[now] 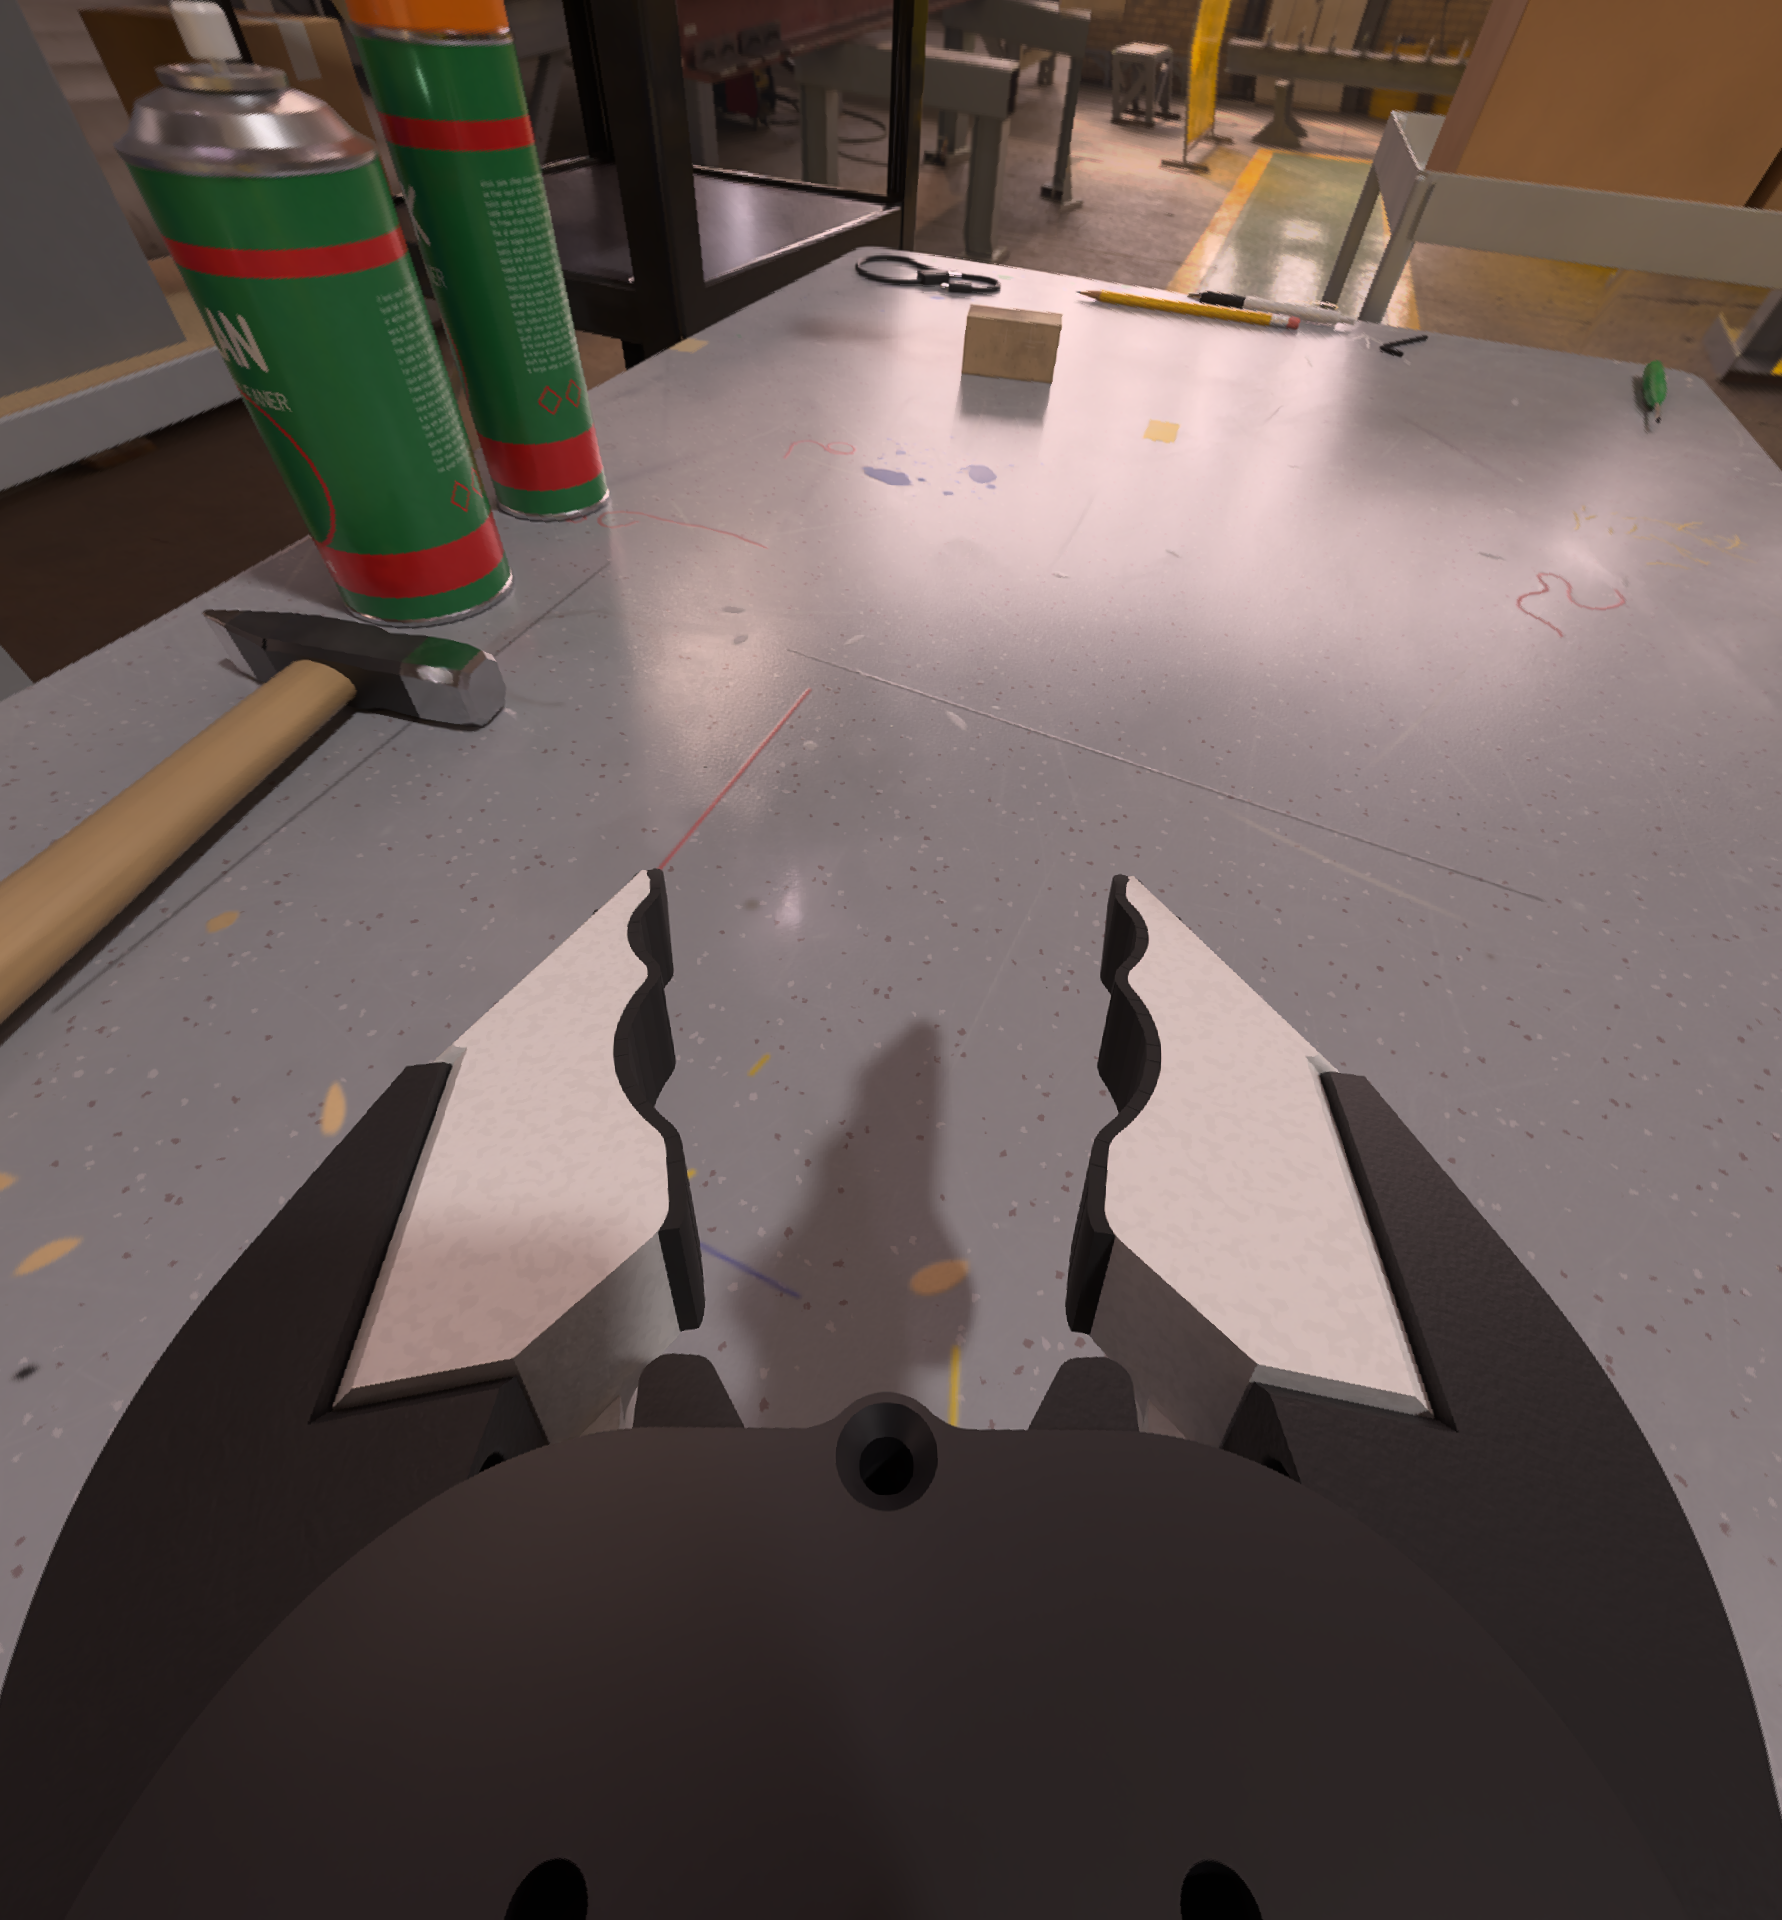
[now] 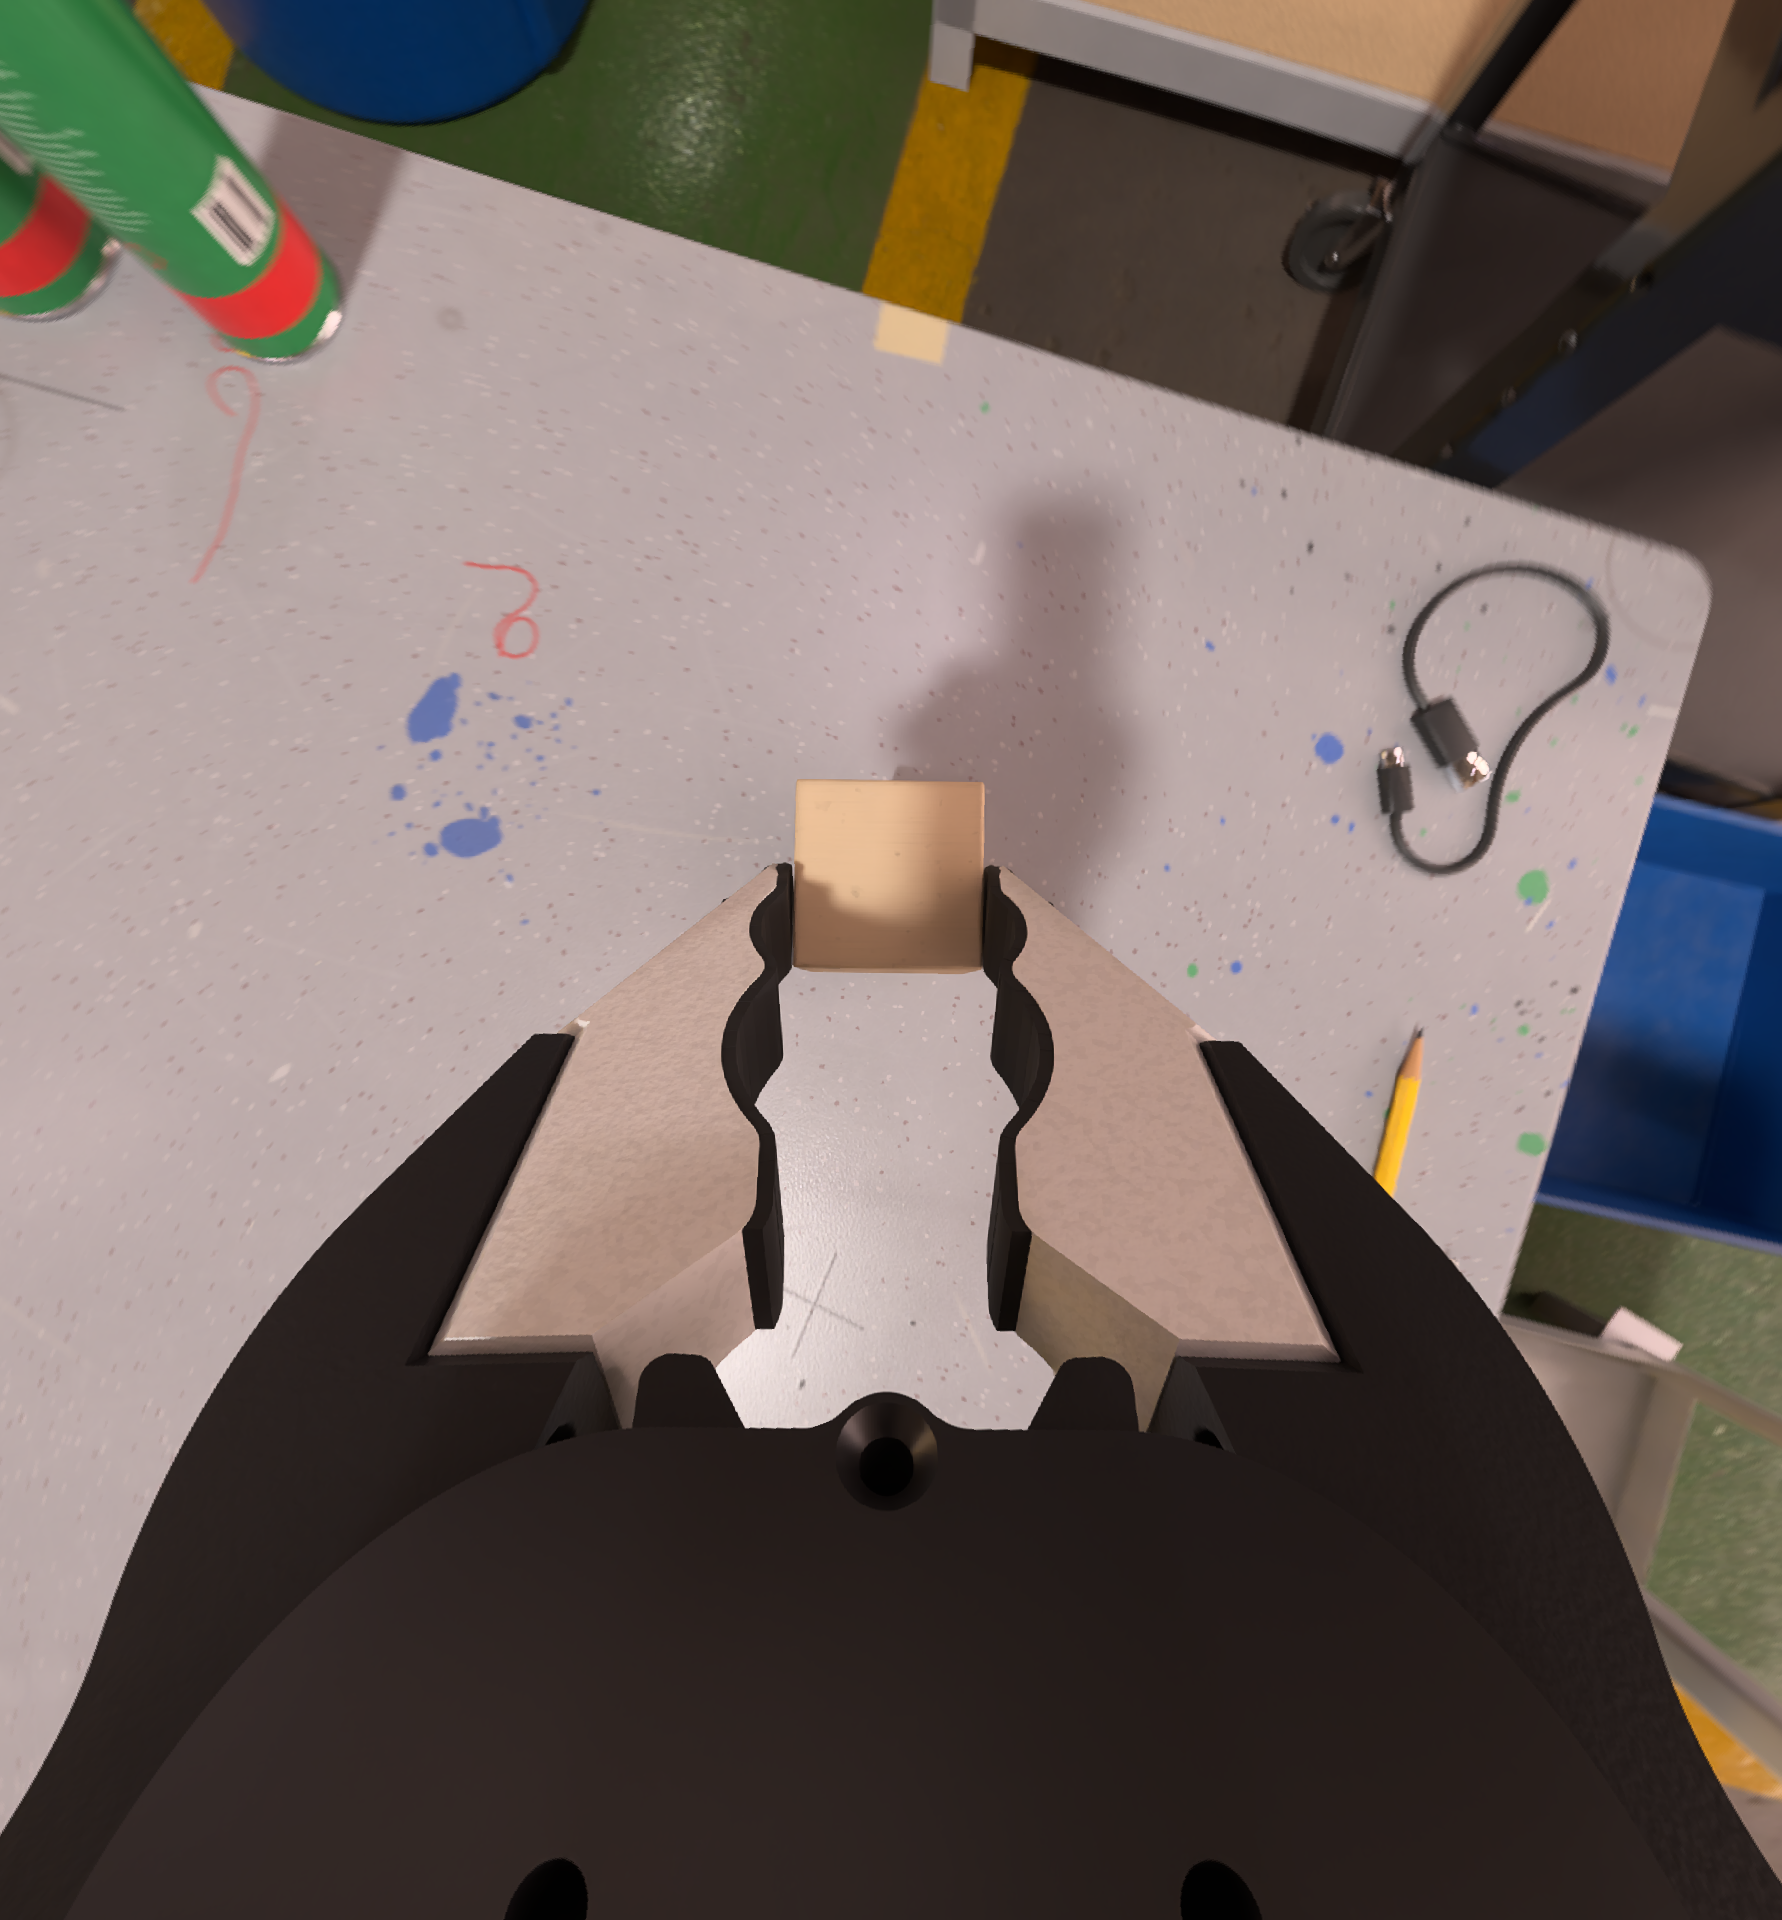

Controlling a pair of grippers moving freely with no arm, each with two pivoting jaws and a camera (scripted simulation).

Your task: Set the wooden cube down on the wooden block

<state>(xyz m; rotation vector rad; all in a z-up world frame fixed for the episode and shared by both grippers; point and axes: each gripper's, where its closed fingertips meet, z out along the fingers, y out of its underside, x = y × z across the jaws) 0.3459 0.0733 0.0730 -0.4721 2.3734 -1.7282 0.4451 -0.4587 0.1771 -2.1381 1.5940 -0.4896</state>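
In the right wrist view my right gripper (image 2: 887, 883) points down at the grey table (image 2: 658, 582). Its fingertips press both sides of a pale wooden cube (image 2: 889, 873), so it is shut on it. No second wooden piece shows in that view. In the left wrist view a light wooden block (image 1: 1012, 348) stands on the far part of the table (image 1: 1074, 727), well ahead of my left gripper (image 1: 887, 894). The left gripper is open and empty, low over the table. The right gripper does not show in the left wrist view.
Two green spray cans (image 1: 315, 364) and a hammer (image 1: 243, 717) are at the left. A black cable (image 2: 1489, 717), a yellow pencil (image 1: 1188, 309) and a green tool (image 1: 1653, 387) lie near the far edges. A blue bin (image 2: 1718, 1029) stands beside the table.
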